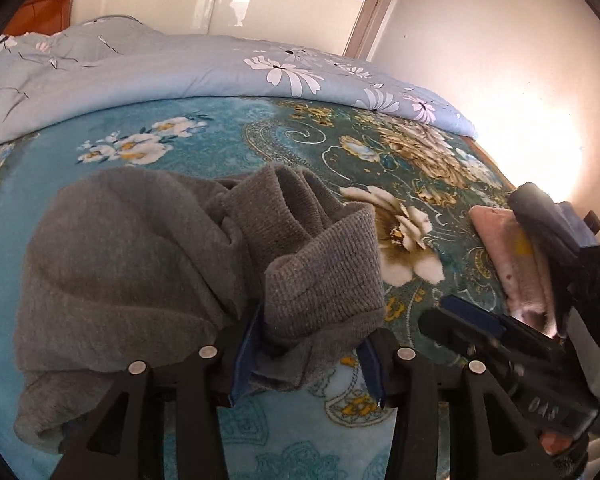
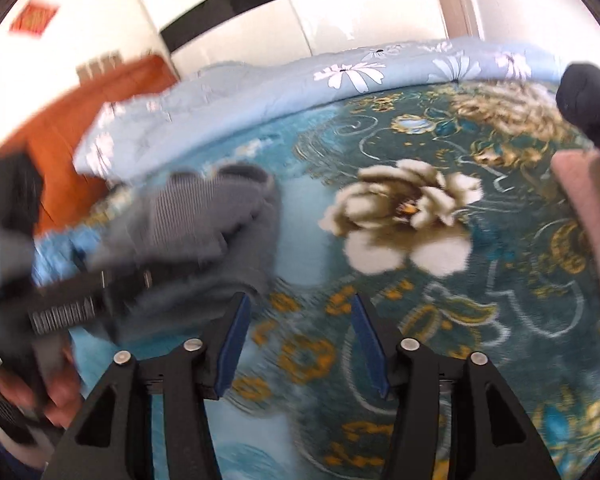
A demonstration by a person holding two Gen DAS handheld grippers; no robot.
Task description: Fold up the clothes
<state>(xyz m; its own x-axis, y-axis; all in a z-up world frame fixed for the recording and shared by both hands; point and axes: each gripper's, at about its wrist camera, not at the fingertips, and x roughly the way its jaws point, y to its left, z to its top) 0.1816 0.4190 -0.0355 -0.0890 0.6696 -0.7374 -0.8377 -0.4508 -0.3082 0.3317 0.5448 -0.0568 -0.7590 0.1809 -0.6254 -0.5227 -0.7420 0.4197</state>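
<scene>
Grey sweater (image 1: 148, 264) bunched on the flowery bedspread (image 1: 188, 148), ribbed cuff towards the wall.
L gripper (image 1: 306, 356) spread round the cuff; R gripper (image 2: 296, 344) spread, empty. Only L view shows the whole heap.

Grey knitted garment (image 1: 148, 280): lower hem hidden behind the left gripper (image 1: 306, 354); smeared by motion blur in the right wrist view. Folded pink cloth (image 1: 508, 264): part covered by a dark garment (image 1: 548, 216), cut by the frame edge. Red wall sign (image 2: 34, 20): blurred, unreadable. Hand (image 2: 56, 396): blurred.
</scene>
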